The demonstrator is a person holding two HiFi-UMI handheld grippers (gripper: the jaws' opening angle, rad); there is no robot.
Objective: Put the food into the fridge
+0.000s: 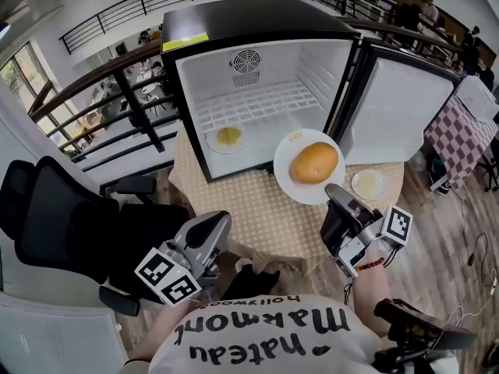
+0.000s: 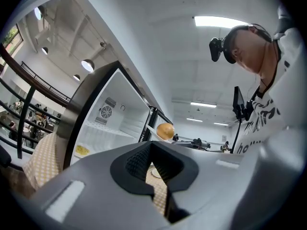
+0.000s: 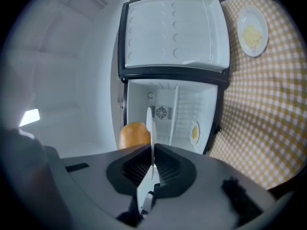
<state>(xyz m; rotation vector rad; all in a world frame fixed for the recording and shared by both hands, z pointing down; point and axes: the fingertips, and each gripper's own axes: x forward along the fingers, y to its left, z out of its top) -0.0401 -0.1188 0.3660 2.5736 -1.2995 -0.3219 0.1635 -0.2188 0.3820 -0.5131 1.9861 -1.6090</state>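
Note:
A small black fridge (image 1: 257, 29) stands open on the checked tablecloth (image 1: 257, 209), its door (image 1: 398, 107) swung out to the right. On the fridge floor lies a plate of yellow food (image 1: 228, 137). My right gripper (image 1: 334, 195) is shut on the rim of a white plate (image 1: 292, 185) that carries a round golden bun (image 1: 314, 163), held in the air just before the fridge's right front corner. In the right gripper view the plate (image 3: 149, 123) runs edge-on between the pads, with the bun (image 3: 134, 134) on its left. My left gripper (image 1: 209, 232) hangs low at the table's near edge, shut and empty.
A second plate with yellow food (image 1: 369, 184) sits on the table right of the fridge, under the open door. A black office chair (image 1: 54, 224) stands at the left. A white wire shelf (image 1: 253, 104) crosses the fridge's upper part.

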